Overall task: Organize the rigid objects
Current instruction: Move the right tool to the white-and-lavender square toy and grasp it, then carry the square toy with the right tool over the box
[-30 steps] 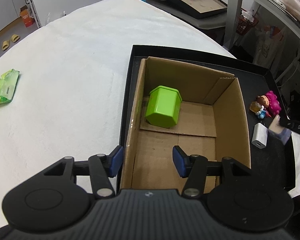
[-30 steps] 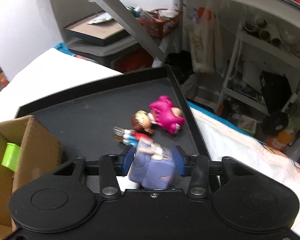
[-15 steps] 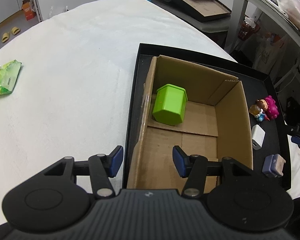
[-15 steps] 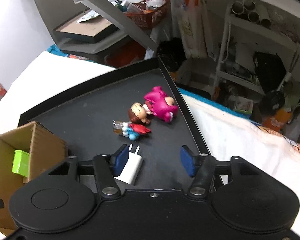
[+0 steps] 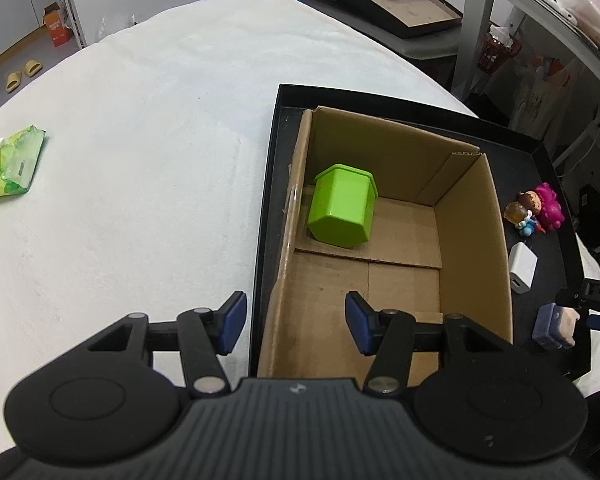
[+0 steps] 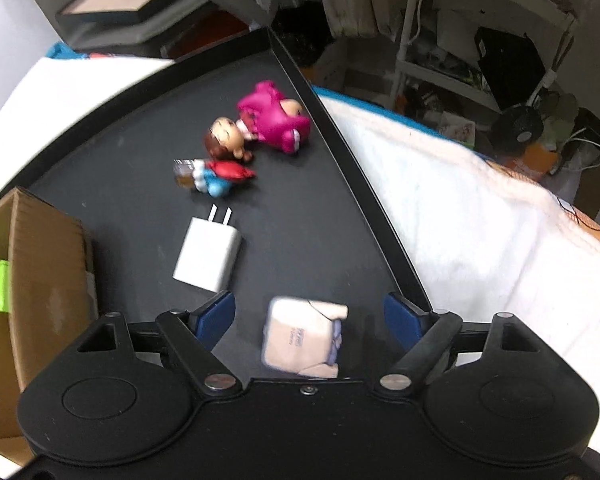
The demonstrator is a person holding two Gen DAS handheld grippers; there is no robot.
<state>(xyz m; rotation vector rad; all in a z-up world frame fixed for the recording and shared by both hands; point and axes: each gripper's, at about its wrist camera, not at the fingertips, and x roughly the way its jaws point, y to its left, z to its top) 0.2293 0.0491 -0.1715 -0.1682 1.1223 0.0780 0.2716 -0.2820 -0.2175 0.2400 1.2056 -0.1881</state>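
Matt brown cardboard box [image 5: 472, 216], glossy green plastic container [image 5: 342, 210], seemingly fleecy white cloth [image 5: 140, 140]

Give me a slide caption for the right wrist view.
Open right gripper over small toy on black tray.

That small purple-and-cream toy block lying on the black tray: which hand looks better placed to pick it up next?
Right. The right gripper hovers over the small purple-and-cream toy block, jaws open on either side. The left gripper, also open, sits at the brown cardboard box, away from the block.
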